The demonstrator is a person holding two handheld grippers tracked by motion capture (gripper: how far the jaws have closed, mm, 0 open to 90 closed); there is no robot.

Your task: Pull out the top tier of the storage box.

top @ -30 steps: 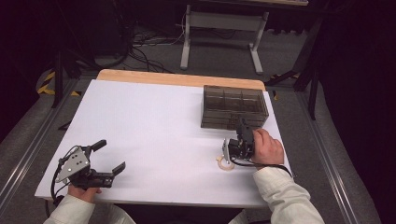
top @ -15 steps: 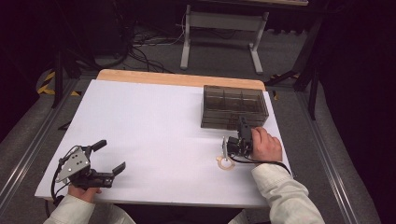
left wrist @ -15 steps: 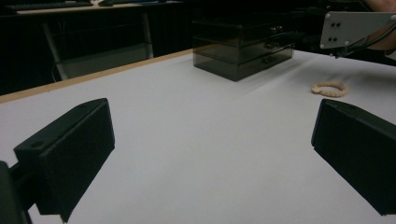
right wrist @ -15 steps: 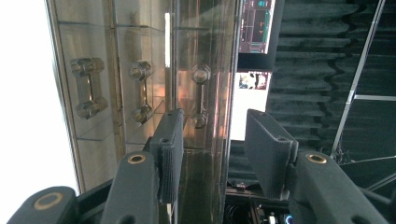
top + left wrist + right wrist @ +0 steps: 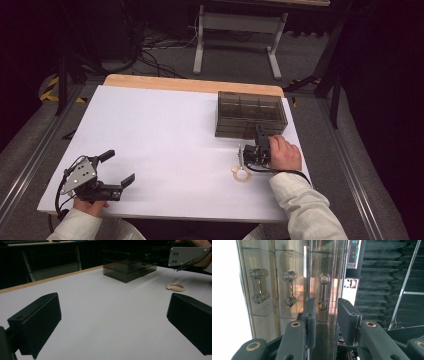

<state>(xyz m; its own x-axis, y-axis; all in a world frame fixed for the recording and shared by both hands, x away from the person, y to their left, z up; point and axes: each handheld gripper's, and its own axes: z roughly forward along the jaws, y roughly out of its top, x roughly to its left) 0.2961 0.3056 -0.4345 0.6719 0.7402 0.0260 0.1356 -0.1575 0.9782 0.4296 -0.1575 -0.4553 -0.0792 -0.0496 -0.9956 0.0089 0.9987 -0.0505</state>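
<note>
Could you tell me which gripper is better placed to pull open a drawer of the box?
Right: the right gripper has its jaws around a drawer handle; the left gripper rests far off.

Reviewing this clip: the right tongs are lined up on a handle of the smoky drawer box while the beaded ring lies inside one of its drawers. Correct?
Not quite. The beaded ring lies on the white table, near the person's side of the drawer box, as the high view shows. The right tongs are indeed lined up on a drawer handle.
</note>
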